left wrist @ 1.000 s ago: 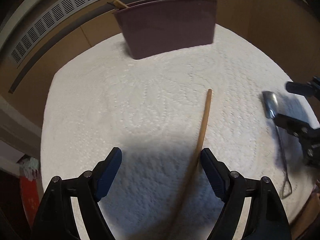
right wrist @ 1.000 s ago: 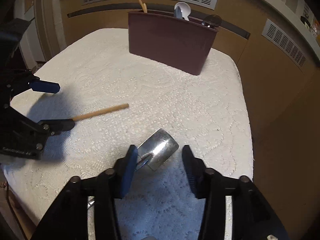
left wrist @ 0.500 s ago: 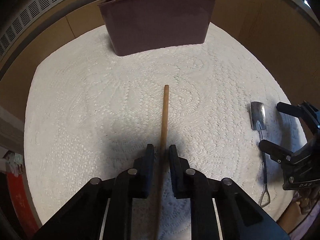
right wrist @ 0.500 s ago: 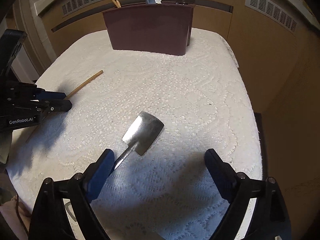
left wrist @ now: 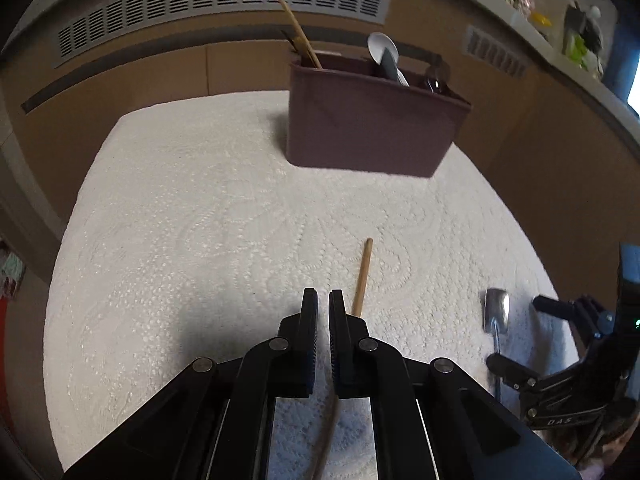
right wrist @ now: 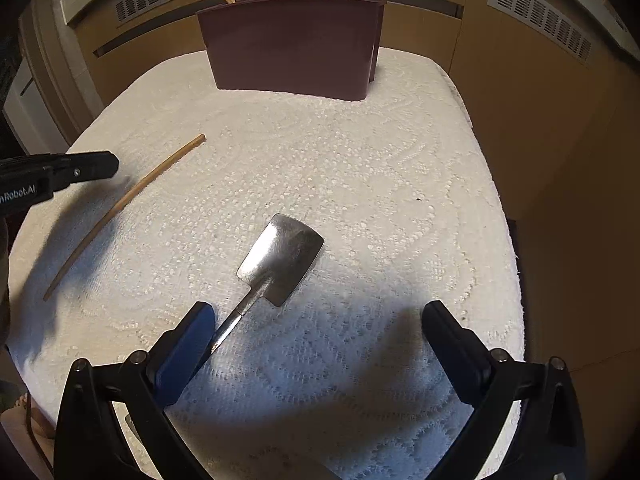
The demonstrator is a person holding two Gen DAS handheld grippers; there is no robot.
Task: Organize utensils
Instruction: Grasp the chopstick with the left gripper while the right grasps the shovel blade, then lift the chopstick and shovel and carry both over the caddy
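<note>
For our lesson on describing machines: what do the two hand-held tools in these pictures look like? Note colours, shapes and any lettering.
Both are black, built of angular linkage bars joined by silver round pivots. The left tool has narrow dark fingers with ribbed inner faces; white lettering on its side ends in "nRobot.AI". The right tool carries blue pads on wedge-shaped fingers, with faint lettering on its side. No cables show.

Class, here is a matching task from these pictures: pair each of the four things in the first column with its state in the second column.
1. left gripper
2. right gripper
3. loose chopstick
4. maroon holder

A. stands upright at the far end
B. jaws wide apart
C. lies flat on the white cloth
D. jaws nearly together, holding nothing

Pairs: 1-D, 2-B, 3-C, 4-A
</note>
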